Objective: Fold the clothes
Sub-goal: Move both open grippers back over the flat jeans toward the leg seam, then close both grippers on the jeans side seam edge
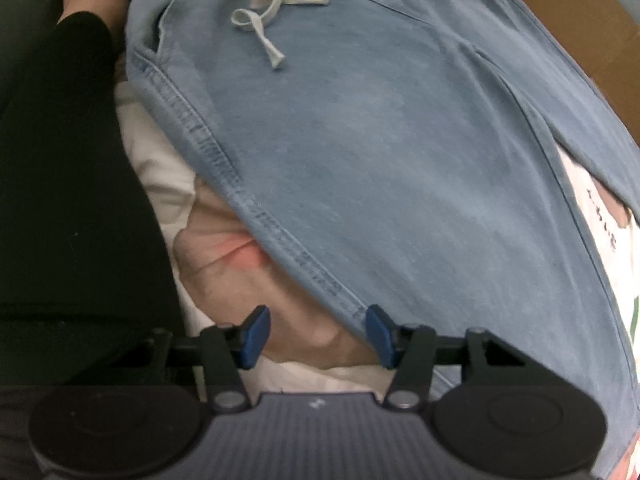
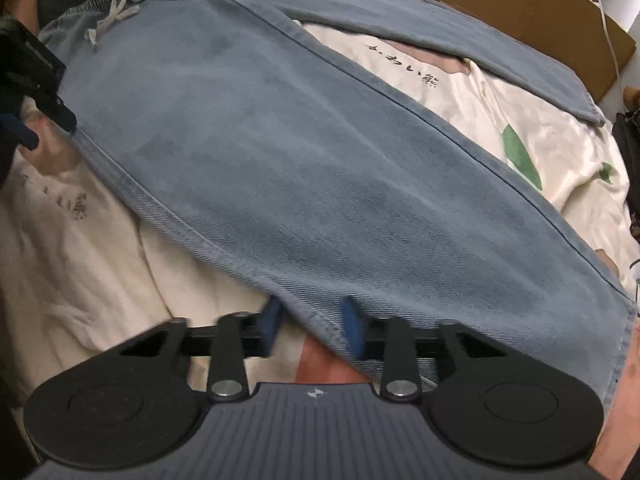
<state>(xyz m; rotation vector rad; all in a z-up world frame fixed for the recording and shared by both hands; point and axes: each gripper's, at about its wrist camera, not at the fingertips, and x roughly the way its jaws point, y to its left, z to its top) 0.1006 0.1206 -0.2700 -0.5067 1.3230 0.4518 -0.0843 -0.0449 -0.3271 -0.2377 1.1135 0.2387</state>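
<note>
My right gripper (image 2: 312, 330) stands partly closed astride the stitched side edge of the blue denim trousers (image 2: 280, 168), pads not yet pressing. My left gripper (image 1: 318, 334) is wider, its right pad touching the same seam nearer the waist, nothing held. I judge both are set to lift this edge for a lengthwise fold. The trousers lie flat on a cream printed bedspread (image 2: 80, 240), drawstring (image 1: 268, 12) at the waistband. Cardboard boxes (image 2: 520, 4) sit beyond; nothing obstructs the fold.
</note>
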